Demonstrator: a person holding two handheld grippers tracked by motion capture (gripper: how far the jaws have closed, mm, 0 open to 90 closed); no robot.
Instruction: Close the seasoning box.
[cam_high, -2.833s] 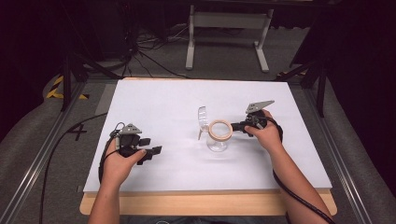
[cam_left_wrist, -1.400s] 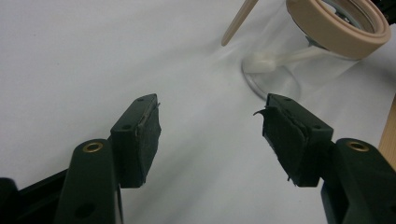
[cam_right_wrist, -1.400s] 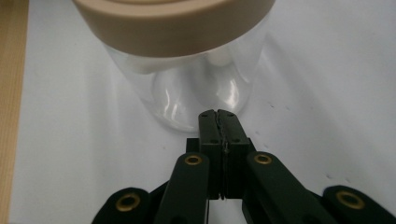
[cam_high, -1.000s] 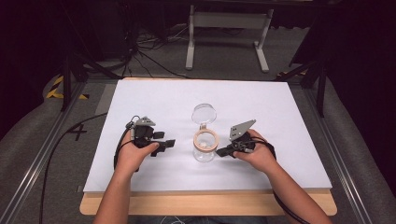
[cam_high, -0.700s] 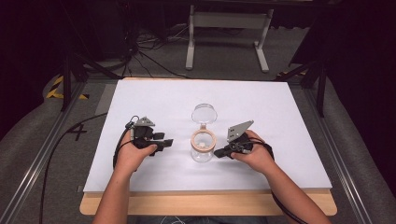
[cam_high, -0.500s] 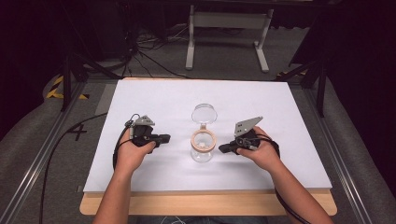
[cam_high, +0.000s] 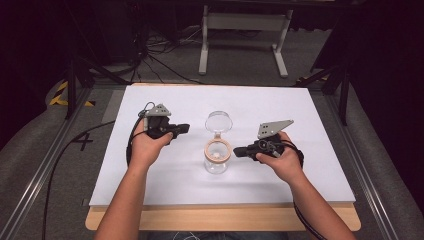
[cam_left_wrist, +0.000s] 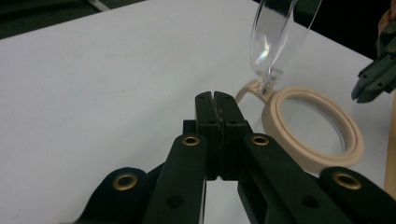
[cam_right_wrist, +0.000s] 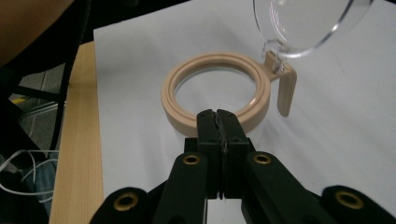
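Note:
A clear glass jar stands mid-table with a beige ring rim (cam_high: 218, 149) and a clear hinged lid (cam_high: 218, 121) tipped up and open behind it. My left gripper (cam_high: 186, 128) hovers left of the jar, jaws shut with nothing between them. To the right of the jar my right gripper (cam_high: 236, 151) points at the rim, also shut and empty. In the left gripper view the closed jaws (cam_left_wrist: 216, 95) sit short of the ring (cam_left_wrist: 273, 119) and lid (cam_left_wrist: 275, 37). The right gripper view has its closed tips (cam_right_wrist: 218, 113) just before the ring (cam_right_wrist: 215, 58), with the lid (cam_right_wrist: 299, 23) beyond.
A white sheet (cam_high: 300, 110) covers the wooden table, whose front edge (cam_high: 220, 217) runs along the near side. Black cables trail from both grippers. A metal stand (cam_high: 245, 22) and floor cables lie beyond the table's far edge.
My left gripper's jaws have shut and that hand has lifted slightly. The right gripper has drawn back to the right, off the jar's rim, and risen.

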